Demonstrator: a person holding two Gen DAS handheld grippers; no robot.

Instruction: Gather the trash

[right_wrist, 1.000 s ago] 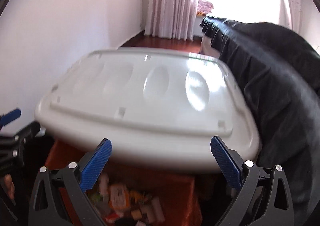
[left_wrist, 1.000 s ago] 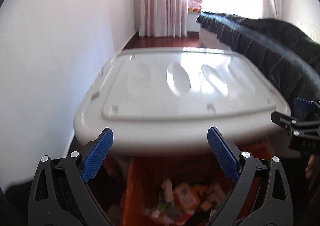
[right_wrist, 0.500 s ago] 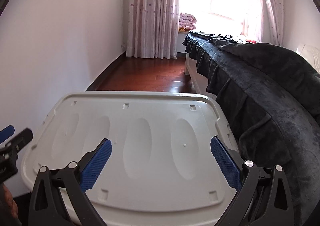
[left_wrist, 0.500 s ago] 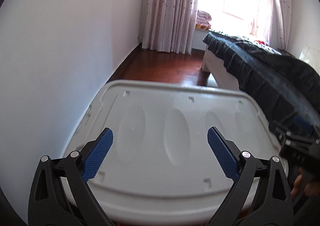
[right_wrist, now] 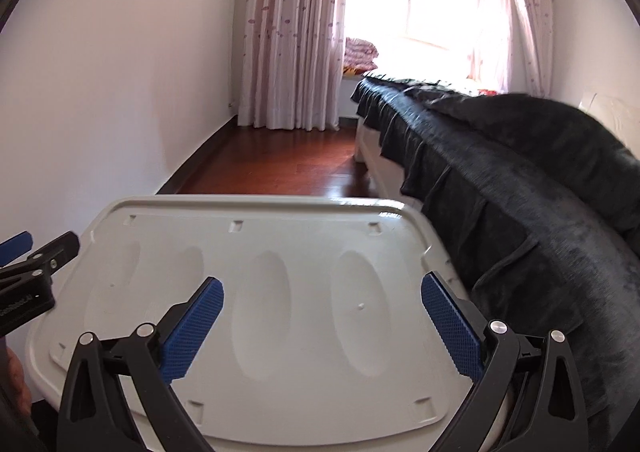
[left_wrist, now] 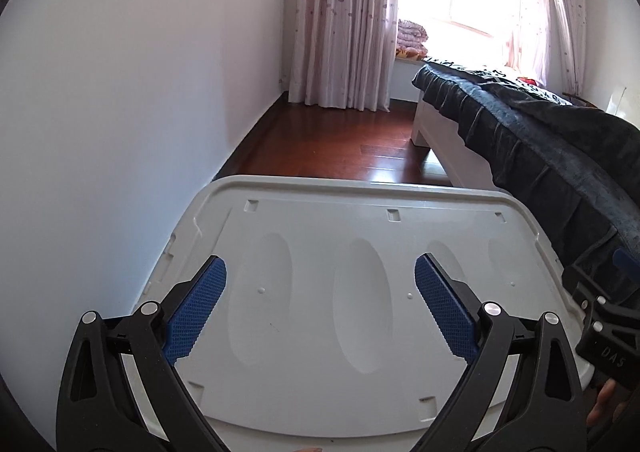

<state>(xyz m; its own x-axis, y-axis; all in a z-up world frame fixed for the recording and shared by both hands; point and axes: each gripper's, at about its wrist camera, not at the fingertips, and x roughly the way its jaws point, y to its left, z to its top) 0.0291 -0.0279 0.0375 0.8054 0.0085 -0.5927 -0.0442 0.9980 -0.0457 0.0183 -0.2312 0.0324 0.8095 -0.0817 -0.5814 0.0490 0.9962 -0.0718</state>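
A large white plastic bin lid (left_wrist: 360, 280) with oval dents fills the lower half of both views (right_wrist: 280, 292). My left gripper (left_wrist: 320, 308) is open and empty above the lid's near part. My right gripper (right_wrist: 322, 324) is open and empty, also above the lid. Each gripper shows at the edge of the other's view: the right one (left_wrist: 600, 320) and the left one (right_wrist: 28, 276). No trash shows in either view.
A white wall (left_wrist: 120, 112) runs along the left. A bed with a dark blanket (right_wrist: 520, 180) runs along the right. Red-brown wood floor (left_wrist: 340, 148) lies beyond the lid, up to pink curtains (left_wrist: 340, 20) and a bright window.
Both cameras have tilted up and back. The lid dropped lower in view and the trash on the floor in front of it is out of sight. Both grippers stayed open.
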